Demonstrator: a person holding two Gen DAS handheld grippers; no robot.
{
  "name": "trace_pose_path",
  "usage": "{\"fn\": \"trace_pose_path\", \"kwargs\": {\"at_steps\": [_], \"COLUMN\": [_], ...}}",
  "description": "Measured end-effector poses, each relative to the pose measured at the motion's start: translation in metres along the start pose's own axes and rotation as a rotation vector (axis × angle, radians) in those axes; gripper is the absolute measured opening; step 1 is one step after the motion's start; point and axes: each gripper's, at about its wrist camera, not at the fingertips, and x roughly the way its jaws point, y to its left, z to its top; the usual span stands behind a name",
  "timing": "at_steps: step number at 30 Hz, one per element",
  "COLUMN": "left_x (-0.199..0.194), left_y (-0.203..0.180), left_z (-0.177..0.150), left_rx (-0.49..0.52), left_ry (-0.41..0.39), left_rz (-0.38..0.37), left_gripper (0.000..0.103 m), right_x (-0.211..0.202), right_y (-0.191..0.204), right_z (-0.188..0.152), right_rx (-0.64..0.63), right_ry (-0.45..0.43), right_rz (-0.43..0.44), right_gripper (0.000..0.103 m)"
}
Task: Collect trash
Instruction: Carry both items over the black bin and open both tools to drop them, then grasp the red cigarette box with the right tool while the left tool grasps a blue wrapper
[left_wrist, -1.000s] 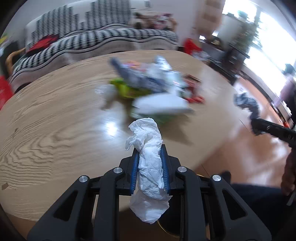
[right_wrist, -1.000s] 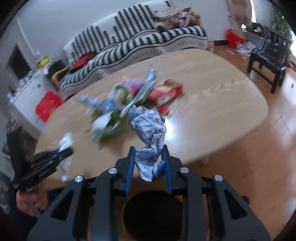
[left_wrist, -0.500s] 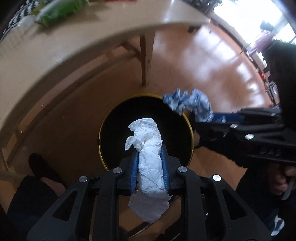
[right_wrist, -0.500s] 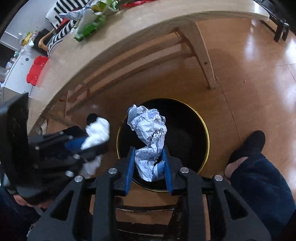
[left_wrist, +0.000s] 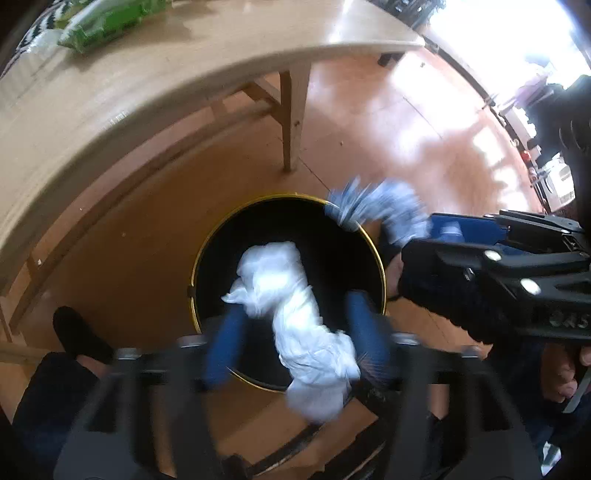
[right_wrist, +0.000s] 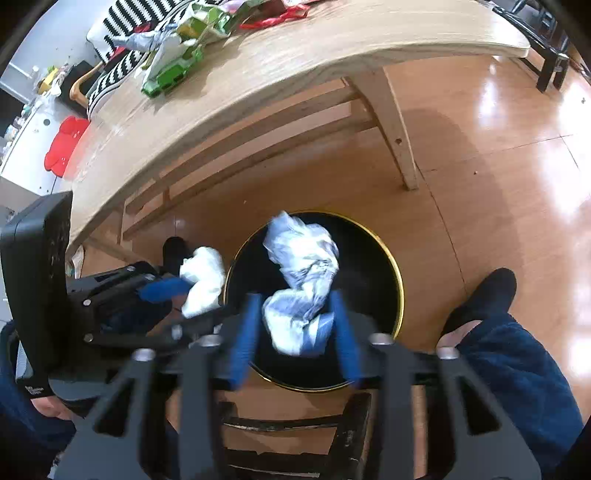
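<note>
A black bin with a gold rim (left_wrist: 376, 254) stands on the floor right under both grippers. My left gripper (left_wrist: 295, 314) points down into it and its jaws are opening. The white tissue wad (left_wrist: 280, 291) hangs loose between its blue fingers (left_wrist: 225, 343), and the pads no longer clamp it. In the right wrist view my right gripper (right_wrist: 295, 299) is also over the bin (right_wrist: 399, 291) with its jaws opening. The crumpled blue-white wrapper (right_wrist: 303, 266) sits slack between its fingers (right_wrist: 245, 332).
The wooden table's edge (left_wrist: 147, 96) arches over the bin, with a leg (left_wrist: 291, 122) just behind it. Green packets and other litter (right_wrist: 173, 70) lie on the tabletop. A person's dark-socked feet (right_wrist: 491, 291) flank the bin, and a dark chair rail (right_wrist: 280, 424) lies below.
Both grippers dropped from over the tabletop to above the bin while clamping their wads. Now both sets of jaws have spread and the tissue and wrapper have come loose.
</note>
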Motion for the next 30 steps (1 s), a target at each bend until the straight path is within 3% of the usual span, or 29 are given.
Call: {"fn": "trace_pose_path", "kwargs": {"at_steps": [9,15,19,24,27,30], "left_x": [-0.033,-0.090,-0.137,-0.181,-0.185,-0.176], "left_y": [0.000,0.007,0.031,0.085,0.124,0.145], "left_z": [0.006,0.021,0.041,0.098,0.134,0.157], "left_rx": [0.002,-0.004,-0.055,-0.189,-0.318,-0.384], "left_ry": [-0.090,-0.261,-0.410,-0.525,-0.537,-0.538], "left_rz": [0.020,0.054,0.123,0.220,0.213,0.233], "left_gripper": [0.074,0.084,0.094,0.095,0.095,0.095], "right_x": [-0.020,-0.058,-0.085,-0.101,-0.091,-0.070], "right_y": [-0.002,0.008,0.016,0.021,0.015,0.001], "right_z": [0.011,0.032,0.068,0.135,0.183,0.231], "right_rx": [0.006,-0.023,-0.029,0.011,0.073,0.154], "right_ry": [-0.084,-0.232,-0.320,-0.397,-0.392,-0.373], "right_rz": [-0.004,-0.010,0.010,0.033,0.055,0.046], "right_gripper": [0.071,0.078,0.080,0.083,0.083,0.083]}}
